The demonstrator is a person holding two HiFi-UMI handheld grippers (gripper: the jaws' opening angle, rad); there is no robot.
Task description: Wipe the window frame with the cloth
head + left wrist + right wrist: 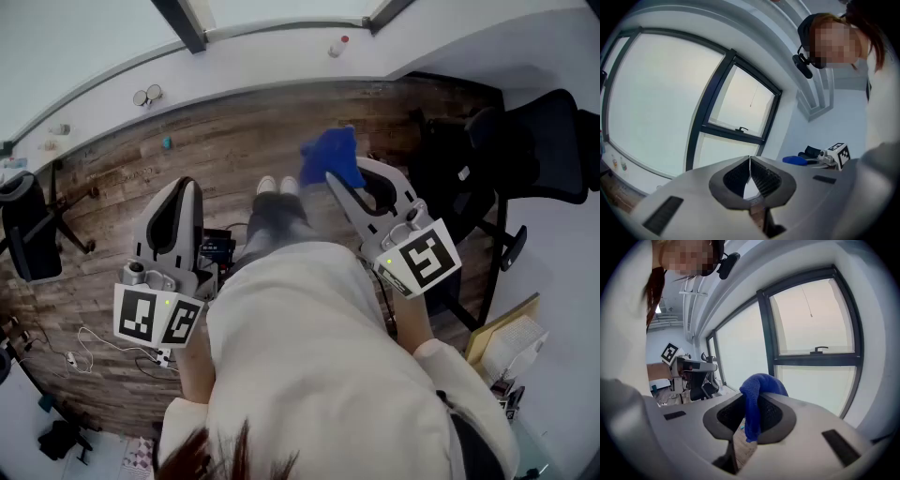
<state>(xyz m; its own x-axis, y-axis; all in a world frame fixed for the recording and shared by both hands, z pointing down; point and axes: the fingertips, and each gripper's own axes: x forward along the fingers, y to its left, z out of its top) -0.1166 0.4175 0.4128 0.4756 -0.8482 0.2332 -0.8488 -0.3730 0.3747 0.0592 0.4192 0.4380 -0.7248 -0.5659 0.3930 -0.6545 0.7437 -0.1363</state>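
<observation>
Right gripper (751, 398): I read its jaws as clamped on the blue cloth (765, 382). The cloth is pinched at the jaw tips. One bunch bulges up and over the tips, and a narrow tail hangs down between the ribbed pads (771, 413). In the head view this gripper is held forward on the person's right side, cloth foremost, above the wooden floor (225, 141).

Left gripper (749, 160): I find the jaws brought together, tips meeting, with nothing between them. The head view places it at the left, pointing forward, well apart from the cloth.

Window frame (766, 333): dark, with a vertical post and a horizontal bar. A small handle (819, 349) sits on the bar. In the right gripper view the frame stands beyond the cloth and apart from it, so I record no contact between the two.

Surroundings, head view: a white sill (281, 56) runs below the glass and carries a small bottle (337, 45). The person's shoes (277, 186) stand on the floor between the two grippers. A black office chair (548, 141) stands at the right. Loose cables (103, 342) lie on the floor at the lower left.
</observation>
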